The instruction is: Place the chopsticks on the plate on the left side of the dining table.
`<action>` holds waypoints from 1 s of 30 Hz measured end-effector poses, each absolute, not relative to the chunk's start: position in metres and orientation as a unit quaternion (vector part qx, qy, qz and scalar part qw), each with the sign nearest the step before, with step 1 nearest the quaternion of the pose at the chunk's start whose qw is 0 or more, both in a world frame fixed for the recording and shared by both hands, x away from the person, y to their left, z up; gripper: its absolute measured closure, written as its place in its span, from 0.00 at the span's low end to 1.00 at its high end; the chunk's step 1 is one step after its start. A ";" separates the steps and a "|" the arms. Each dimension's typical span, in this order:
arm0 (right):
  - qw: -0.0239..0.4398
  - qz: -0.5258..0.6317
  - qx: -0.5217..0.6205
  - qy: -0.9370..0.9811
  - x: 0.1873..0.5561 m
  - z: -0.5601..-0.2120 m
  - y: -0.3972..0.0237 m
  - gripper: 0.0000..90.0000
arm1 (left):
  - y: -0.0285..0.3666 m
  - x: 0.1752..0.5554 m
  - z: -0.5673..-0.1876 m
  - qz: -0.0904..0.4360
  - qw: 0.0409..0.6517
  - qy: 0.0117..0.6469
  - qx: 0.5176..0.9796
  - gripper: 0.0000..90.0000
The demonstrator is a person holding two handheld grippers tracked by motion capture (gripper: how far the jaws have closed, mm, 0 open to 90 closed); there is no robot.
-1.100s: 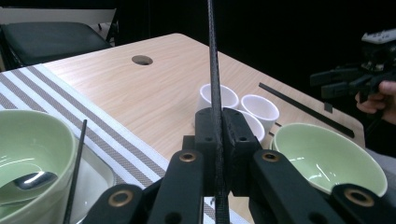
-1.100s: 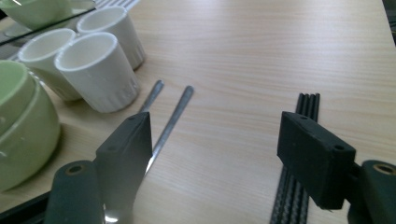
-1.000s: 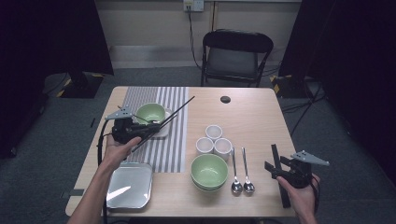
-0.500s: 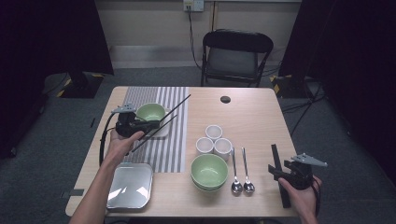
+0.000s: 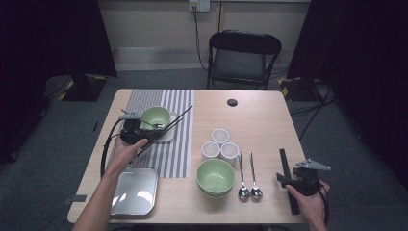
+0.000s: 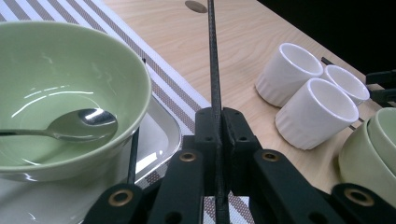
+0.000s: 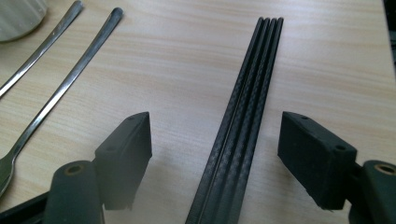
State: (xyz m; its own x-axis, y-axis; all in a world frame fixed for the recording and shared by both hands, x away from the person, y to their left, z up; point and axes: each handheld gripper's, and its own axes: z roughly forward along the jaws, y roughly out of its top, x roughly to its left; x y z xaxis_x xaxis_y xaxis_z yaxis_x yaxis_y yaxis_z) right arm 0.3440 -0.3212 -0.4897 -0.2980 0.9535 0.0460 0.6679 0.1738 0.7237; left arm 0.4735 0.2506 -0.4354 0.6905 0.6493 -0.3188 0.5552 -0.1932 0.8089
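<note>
Chopsticks (image 6: 214,70) are sticking out of the left gripper (image 5: 136,130), whose jaws are pressing together on them; in the left gripper view one black stick is running straight up between the shut pads, a second (image 6: 134,154) lying lower beside the bowl (image 6: 56,102). That green bowl, with a spoon (image 6: 70,125) resting inside, is sitting on a small white tray (image 5: 169,134) on the striped mat (image 5: 168,159), and the gripper is hovering just beside its rim.

Open wood is lying between the mat and three white cups (image 5: 220,145), with more bare table (image 5: 250,115) beyond them toward the far edge. Stacked green bowls (image 5: 215,177) and two spoons (image 5: 249,178) are crowding the near edge, a metal tray (image 5: 133,191) taking the near left corner.

At the near right corner the right gripper (image 7: 215,154) is holding its jaws wide apart, straddling a bundle of black chopsticks (image 7: 247,107) lying flat on the wood, neither pad touching it. Those sticks are lying close to the table's right edge.
</note>
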 end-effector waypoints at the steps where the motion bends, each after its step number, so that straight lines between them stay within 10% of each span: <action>1: 0.213 0.328 0.552 0.736 0.344 -0.491 -0.321 0.28 | 0.251 0.474 -0.437 0.046 0.501 0.392 0.770 0.95; 30: 0.248 0.327 0.542 0.733 0.340 -0.499 -0.317 0.26 | 0.254 0.479 -0.469 0.052 0.438 0.427 0.789 0.95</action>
State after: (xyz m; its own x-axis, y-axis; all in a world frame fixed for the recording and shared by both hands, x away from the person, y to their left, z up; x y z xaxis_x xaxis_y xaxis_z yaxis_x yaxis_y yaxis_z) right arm 0.3399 -0.3172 -0.4989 -0.2887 0.9574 -0.0079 0.6329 0.1970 0.7488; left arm 0.4794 0.2537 -0.4693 0.6295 0.7199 -0.2923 0.6295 -0.2519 0.7350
